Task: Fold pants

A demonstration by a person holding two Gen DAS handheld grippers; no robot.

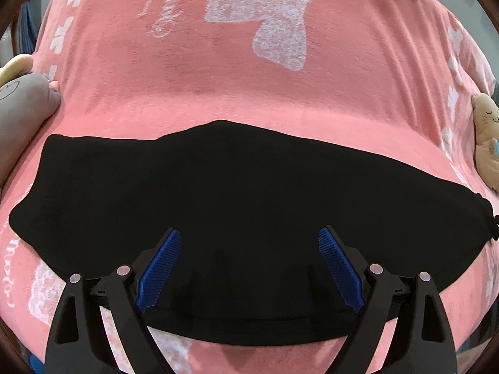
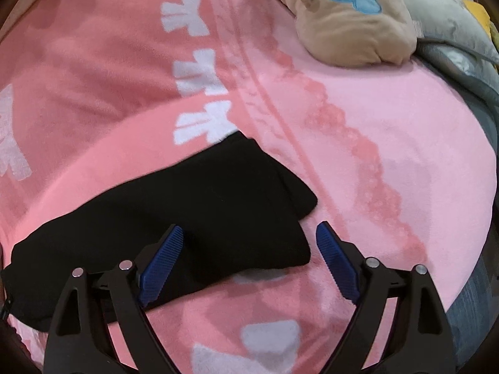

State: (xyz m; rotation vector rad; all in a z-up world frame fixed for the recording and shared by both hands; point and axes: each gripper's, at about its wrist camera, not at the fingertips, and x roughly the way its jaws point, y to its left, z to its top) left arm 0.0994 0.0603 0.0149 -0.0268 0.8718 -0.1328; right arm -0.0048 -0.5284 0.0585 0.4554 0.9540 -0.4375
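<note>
**Black pants laid on pink blanket, both grippers spread above them**

Item 1. Pants (image 1: pixel 237 193): black, lying flat and spread wide across the near part of a pink blanket (image 1: pixel 187 87). In the left wrist view the garment runs from left edge to right edge of the bed area as one long dark band, its near hem curving just below the gripper fingers. In the right wrist view one end of the pants (image 2: pixel 224 196) lies in two overlapping layers, the corner reaching toward the paler pink border of the blanket (image 2: pixel 405 143).

Item 2. Left gripper (image 1: pixel 249 265): jaws wide apart, blue ribbed pads facing each other, black fabric seen between and beneath them. Nothing is clamped; whether the tips touch the cloth cannot be told.

Item 3. Right gripper (image 2: pixel 249 261): jaws wide apart. The left pad sits over the black fabric, the right pad over bare blanket just beside the pants' end. Nothing is clamped.

Item 4. Blanket pattern: white bow shapes and script on salmon pink, lace-style band near the border.

Item 5. Soft toys: a tan plush (image 2: pixel 352 28) with a blue shell patch at the far right of the bed; a grey plush (image 1: pixel 21 118) at the left edge.
</note>
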